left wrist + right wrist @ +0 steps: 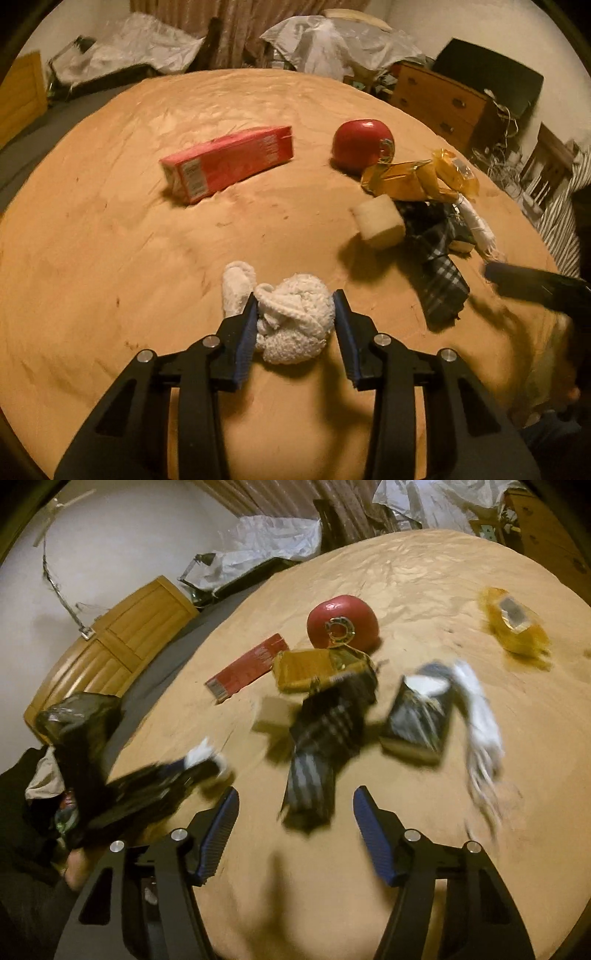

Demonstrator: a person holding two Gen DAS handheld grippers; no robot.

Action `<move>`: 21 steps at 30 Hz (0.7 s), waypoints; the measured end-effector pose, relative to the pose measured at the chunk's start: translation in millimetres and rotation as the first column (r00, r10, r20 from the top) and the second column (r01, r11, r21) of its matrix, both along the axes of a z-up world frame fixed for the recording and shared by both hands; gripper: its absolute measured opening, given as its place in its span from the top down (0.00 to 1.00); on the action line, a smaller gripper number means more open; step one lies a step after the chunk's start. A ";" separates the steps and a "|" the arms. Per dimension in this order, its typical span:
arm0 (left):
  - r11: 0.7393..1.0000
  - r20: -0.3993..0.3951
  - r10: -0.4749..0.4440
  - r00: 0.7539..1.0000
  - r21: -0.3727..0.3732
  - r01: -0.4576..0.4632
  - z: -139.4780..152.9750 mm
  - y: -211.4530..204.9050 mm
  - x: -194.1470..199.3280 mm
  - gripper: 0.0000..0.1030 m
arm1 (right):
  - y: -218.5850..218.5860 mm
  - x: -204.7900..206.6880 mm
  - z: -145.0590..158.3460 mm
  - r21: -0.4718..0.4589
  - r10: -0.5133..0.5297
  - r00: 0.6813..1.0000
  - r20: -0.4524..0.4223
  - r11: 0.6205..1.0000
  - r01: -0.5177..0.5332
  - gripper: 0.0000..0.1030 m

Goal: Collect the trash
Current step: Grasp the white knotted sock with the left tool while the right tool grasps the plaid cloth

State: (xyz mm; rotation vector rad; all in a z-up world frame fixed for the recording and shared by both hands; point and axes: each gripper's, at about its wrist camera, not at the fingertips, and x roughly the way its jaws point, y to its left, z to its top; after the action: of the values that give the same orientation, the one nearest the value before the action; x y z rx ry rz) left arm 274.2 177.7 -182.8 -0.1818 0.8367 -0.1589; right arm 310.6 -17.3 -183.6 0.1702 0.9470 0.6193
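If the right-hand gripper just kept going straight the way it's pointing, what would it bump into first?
Most likely the dark plaid cloth lying straight ahead between the right gripper's open jaws, though blur makes depth uncertain.

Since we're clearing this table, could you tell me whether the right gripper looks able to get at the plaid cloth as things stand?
Probably yes: the plaid cloth lies on the table just ahead of the right gripper, whose fingers stand apart and empty, with nothing between.

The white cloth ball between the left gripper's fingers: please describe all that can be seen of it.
The white cloth ball looks like terry or knitted fabric, crumpled into a loose, lumpy bundle with a looped fold on top. It lies on the tan bed cover, between the blue-padded fingers of the left gripper. The pads press its sides. A flat white tail sticks out past the left-hand finger.
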 end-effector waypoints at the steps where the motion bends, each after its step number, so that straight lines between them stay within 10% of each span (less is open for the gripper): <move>1: 1.000 -0.002 0.000 1.000 -0.007 0.000 -0.5 0.0 0.0 0.63 | 6.9 9.0 -1.1 -0.015 -0.006 1.000 0.004 1.000 0.006 0.35; 8: 1.000 -0.017 0.008 1.000 -0.021 -0.009 -4.1 -5.2 8.0 0.63 | 40.4 54.3 -12.7 -0.102 -0.027 0.999 0.025 0.994 0.029 0.35; 11: 1.000 -0.016 0.021 1.000 -0.021 -0.022 -4.7 -6.4 8.6 0.63 | 49.0 58.7 -21.0 -0.155 -0.019 0.999 0.039 0.988 0.025 0.53; 21: 0.999 0.008 0.037 0.999 -0.018 -0.037 -0.4 -14.6 -3.7 0.63 | 20.8 2.0 -15.1 -0.112 -0.015 0.997 0.070 0.993 0.022 0.62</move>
State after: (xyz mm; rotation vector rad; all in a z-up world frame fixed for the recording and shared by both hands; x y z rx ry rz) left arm 270.4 163.2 -183.2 -0.2134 0.8233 -0.1322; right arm 312.6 3.5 -198.6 0.0565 0.9105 0.5498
